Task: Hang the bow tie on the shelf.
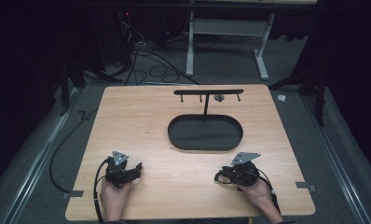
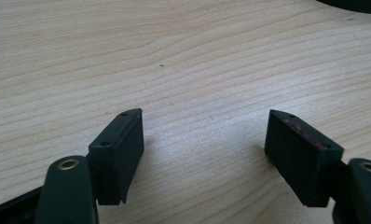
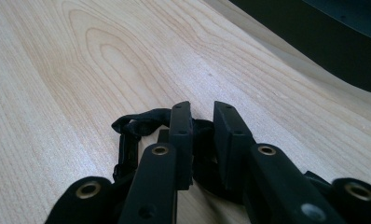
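While both hands rest on the near part of the wooden bench (image 1: 174,186), the two grippers differ in setting. The left gripper (image 1: 136,169) has its jaws spread wide; in the left gripper view (image 2: 204,140) bare wood grain lies between them and nothing touches either pad. The right gripper (image 1: 221,177) has its jaws drawn almost together, with a narrow slit left between the pads in the right gripper view (image 3: 203,135). A black link band (image 3: 137,123) is pinched there: part of it sits in the slit and just behind the jaw tips, and the rest loops out to the side of the left-hand jaw and lies on the bench beneath it. What kind of band it is cannot be told.

Ahead of both pairs of jaws, well apart from them, stands a black oval tray (image 1: 174,135). A black T-shaped hanger stand (image 1: 205,105) rises from its far side, and a small grey item (image 1: 219,97) hangs from the crossbar.
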Motion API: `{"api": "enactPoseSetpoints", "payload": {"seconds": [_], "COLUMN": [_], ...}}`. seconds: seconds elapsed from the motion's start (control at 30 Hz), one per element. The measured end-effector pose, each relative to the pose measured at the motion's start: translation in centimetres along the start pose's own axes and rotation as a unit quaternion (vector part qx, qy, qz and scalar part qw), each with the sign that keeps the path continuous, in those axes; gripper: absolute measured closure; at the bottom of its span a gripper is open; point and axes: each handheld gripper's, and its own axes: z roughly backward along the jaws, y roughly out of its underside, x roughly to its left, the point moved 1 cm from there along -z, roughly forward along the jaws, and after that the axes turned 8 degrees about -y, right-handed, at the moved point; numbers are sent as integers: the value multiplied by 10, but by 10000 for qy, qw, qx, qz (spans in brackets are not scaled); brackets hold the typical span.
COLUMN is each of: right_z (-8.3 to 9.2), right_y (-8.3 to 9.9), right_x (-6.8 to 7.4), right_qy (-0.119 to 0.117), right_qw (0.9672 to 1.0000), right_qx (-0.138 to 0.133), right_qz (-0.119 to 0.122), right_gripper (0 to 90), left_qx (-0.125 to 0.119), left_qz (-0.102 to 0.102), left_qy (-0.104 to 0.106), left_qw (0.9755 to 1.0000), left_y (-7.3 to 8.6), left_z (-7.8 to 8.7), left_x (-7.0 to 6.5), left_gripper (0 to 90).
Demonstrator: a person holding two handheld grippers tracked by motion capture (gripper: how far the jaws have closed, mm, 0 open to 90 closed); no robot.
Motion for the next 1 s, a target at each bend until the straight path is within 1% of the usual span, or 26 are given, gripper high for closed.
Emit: {"api": "enactPoseSetpoints", "payload": {"seconds": [0.07,0.13,0.17,0.2,0.33,0.43,0.47,0.5,0.53,0.6,0.67,0.73,0.77,0.83,0.87,0.93,0.97,1.0], "right_z": [0,2,4,8,19,25,33,33,39,41,49,50,56,58,62,64,66,67], "right_y": [0,0,0,0,-1,-2,-4,-4,-6,-7,-10,-12,-14,-16,-19,-21,-23,-24], "right_x": [0,0,-1,-1,-4,-6,-8,-8,-10,-11,-14,-15,-17,-17,-18,-18,-19,-19], "right_qy": [0,49,54,77,136,160,182,182,236,245,318,339,384,404,456,468,485,505], "right_qw": [10000,10000,9999,9997,9987,9981,9973,9973,9964,9961,9949,9947,9939,9936,9930,9927,9924,9923], "right_qx": [1,-34,-99,-226,-478,-572,-684,-684,-782,-820,-925,-946,-1012,-1025,-1075,-1090,-1120,-1118], "right_qz": [-25,-49,-45,-78,-140,-177,-212,-212,-211,-213,-240,-222,-213,-229,-199,-194,-150,-171], "right_gripper": [804,806,807,808,809,809,809,809,809,809,809,809,809,809,809,809,809,810], "left_qx": [0,0,1,5,5,-1,0,0,-1,-1,-2,-1,-1,-1,-1,-1,-1,-1], "left_qz": [-2,-1,-2,-3,-2,2,2,2,4,3,3,3,2,4,2,2,3,2], "left_qy": [0,-1,0,4,4,4,5,5,6,6,5,6,5,6,6,6,5,5], "left_qw": [10000,10000,10000,10000,10000,10000,10000,10000,10000,10000,10000,10000,10000,10000,10000,10000,10000,10000], "left_y": [0,0,0,0,0,0,0,0,0,0,0,0,0,0,0,0,0,0], "left_z": [0,0,0,0,0,0,0,0,0,0,0,0,0,0,0,0,0,0], "left_x": [0,0,0,0,0,0,0,0,0,0,0,0,0,0,0,0,0,0], "left_gripper": [287,287,287,287,287,287,287,287,287,287,287,287,287,287,287,287,287,287]}}
